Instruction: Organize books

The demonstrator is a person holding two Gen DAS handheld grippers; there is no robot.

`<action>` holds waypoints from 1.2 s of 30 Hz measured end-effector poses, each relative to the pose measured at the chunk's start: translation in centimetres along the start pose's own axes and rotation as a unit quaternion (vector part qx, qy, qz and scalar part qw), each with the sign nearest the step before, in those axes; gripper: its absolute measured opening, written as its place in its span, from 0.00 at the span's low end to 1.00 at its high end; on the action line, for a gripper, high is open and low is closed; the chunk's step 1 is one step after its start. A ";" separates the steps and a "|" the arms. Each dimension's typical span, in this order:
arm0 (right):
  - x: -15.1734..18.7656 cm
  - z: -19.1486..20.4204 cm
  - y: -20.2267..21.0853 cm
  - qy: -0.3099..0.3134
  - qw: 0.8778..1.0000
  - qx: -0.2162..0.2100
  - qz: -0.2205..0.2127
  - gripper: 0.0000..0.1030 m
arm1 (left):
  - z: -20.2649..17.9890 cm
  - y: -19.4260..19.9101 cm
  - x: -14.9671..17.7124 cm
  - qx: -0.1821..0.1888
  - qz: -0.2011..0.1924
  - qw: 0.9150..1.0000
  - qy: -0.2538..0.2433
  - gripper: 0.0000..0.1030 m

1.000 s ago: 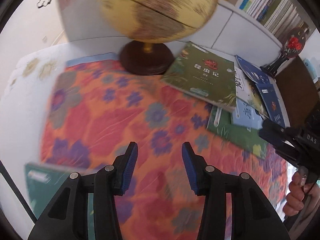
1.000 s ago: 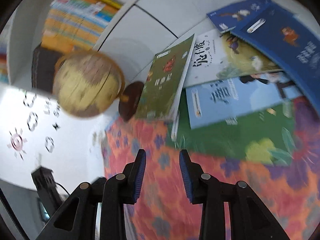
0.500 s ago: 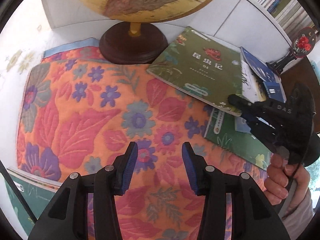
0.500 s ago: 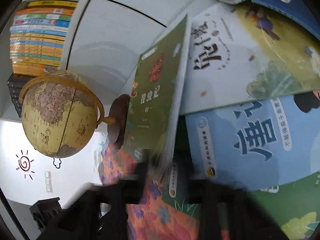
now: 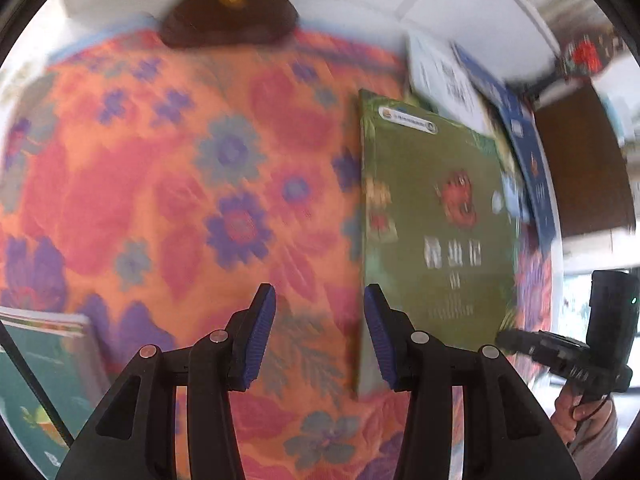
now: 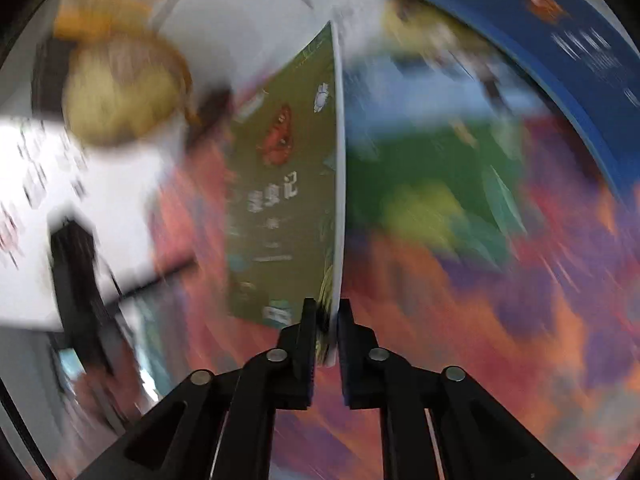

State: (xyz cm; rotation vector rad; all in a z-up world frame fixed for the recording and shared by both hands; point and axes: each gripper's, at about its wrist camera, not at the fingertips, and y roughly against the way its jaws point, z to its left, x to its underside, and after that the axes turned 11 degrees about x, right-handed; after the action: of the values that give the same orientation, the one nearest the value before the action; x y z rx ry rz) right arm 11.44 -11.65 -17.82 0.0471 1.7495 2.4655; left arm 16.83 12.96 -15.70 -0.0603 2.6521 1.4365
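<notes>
Now right gripper [image 6: 327,330] jaws clamped on the lower corner of the green book [image 6: 284,184], lifted on edge above the floral cloth [image 5: 168,200]. Left gripper [image 5: 316,336] jaws apart, nothing between them, just beside the book. Globe base [image 5: 228,16] behind.

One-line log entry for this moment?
right tool: shut on green book | left tool: open, empty | book: lifted off floral cloth

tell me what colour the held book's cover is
Olive green with a red insect picture, clearest in the left wrist view: book in the right gripper.
</notes>
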 end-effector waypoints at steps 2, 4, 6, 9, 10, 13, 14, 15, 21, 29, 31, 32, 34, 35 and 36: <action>0.8 -1.0 -0.1 0.015 1.000 0.020 0.005 0.14 | -0.2 -1.3 0.5 0.012 0.022 1.000 -0.003 0.42; 0.3 -1.9 0.4 0.012 1.000 0.015 -0.011 0.15 | -0.9 -1.3 0.7 0.013 0.016 1.000 -0.023 0.42; -1.0 -3.2 0.8 -0.002 0.999 -0.020 -0.026 0.30 | -0.9 -1.6 0.5 0.053 0.031 0.998 -0.013 0.42; -2.8 -4.1 -0.1 0.000 0.998 -0.058 -0.021 0.52 | -0.3 -2.3 0.4 0.107 0.046 0.993 0.003 0.42; -3.3 -3.9 -0.3 0.011 0.997 -0.070 -0.022 0.52 | -0.3 -2.5 0.2 0.116 0.047 0.992 0.003 0.42; -4.4 -3.7 -0.6 0.022 0.995 -0.096 -0.021 0.52 | -0.1 -2.9 -0.2 0.146 0.052 0.988 0.011 0.42; -4.6 -3.9 -0.8 0.020 0.994 -0.107 -0.019 0.52 | -0.2 -3.1 -0.5 0.154 0.052 0.987 0.012 0.42; -4.7 -4.1 -0.9 0.020 0.993 -0.115 -0.020 0.52 | -0.5 -3.4 -0.7 0.160 0.053 0.986 0.010 0.42; -5.6 -3.9 -1.8 0.040 0.988 -0.149 -0.019 0.49 | -2.0 -4.0 -1.7 0.144 0.065 0.987 -0.009 0.37; -5.3 -3.7 -1.5 0.047 0.992 -0.107 -0.041 0.13 | -2.9 -3.7 -1.3 0.095 0.050 0.994 -0.017 0.24; -5.2 -3.2 -1.1 0.049 0.992 -0.103 -0.045 0.13 | -3.3 -3.4 -0.8 0.080 0.044 0.996 -0.022 0.24; -5.2 -3.1 -0.9 0.048 0.992 -0.108 -0.046 0.11 | -3.6 -3.2 -0.5 0.074 0.043 0.996 -0.024 0.24; -5.1 -2.7 -0.3 0.047 0.991 -0.119 -0.050 0.10 | -3.7 -2.7 -0.1 0.076 0.041 0.996 -0.027 0.24; -5.0 -2.3 0.1 0.053 0.990 -0.120 -0.052 0.10 | -3.9 -2.4 0.1 0.076 0.042 0.996 -0.030 0.24; -4.8 -1.9 0.4 0.059 0.990 -0.121 -0.054 0.10 | -4.1 -2.3 0.3 0.071 0.044 0.996 -0.036 0.24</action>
State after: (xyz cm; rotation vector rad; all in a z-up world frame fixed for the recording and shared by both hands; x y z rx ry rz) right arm 16.01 -14.15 -17.91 -0.2120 1.4374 2.6267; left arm 16.40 8.26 -15.37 0.1204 2.7192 1.2443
